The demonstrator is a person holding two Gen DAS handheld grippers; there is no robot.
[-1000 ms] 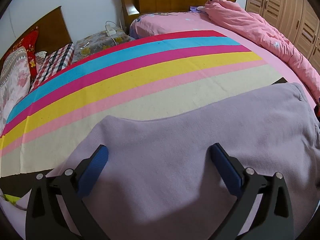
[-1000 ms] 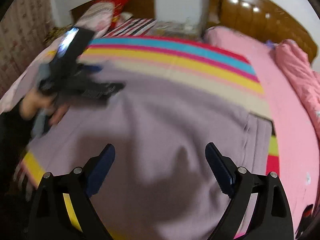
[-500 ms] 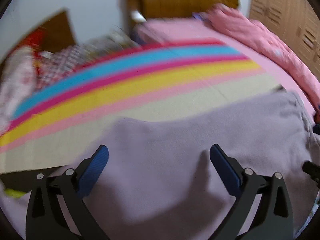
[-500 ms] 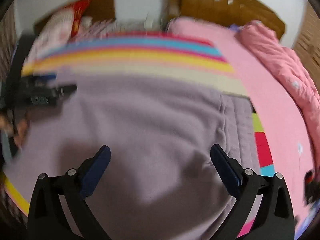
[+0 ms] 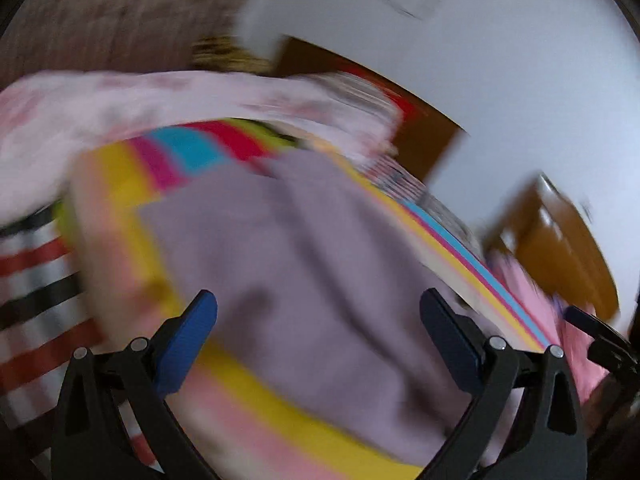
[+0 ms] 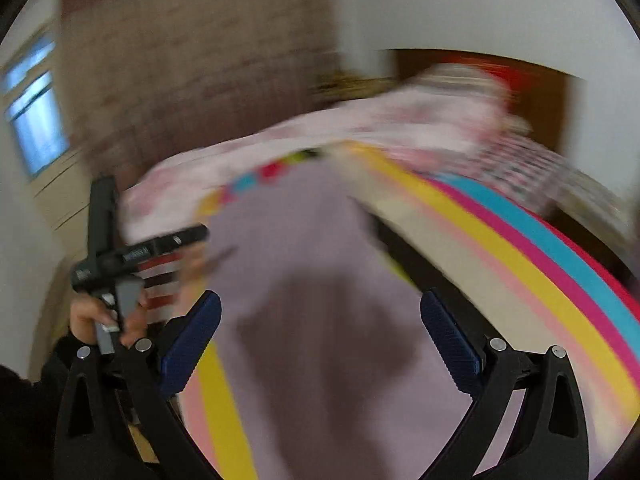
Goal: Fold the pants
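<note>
Striped blanket (image 6: 520, 264), lilac pants (image 6: 304, 248) flat betw. & beyond both grippers' open jaws

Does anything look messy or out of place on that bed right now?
Nothing looks spilled or damaged. The lilac pants lie spread on the striped blanket, a little rumpled, not yet folded. Both views are blurred, so fine detail is lost.
</note>
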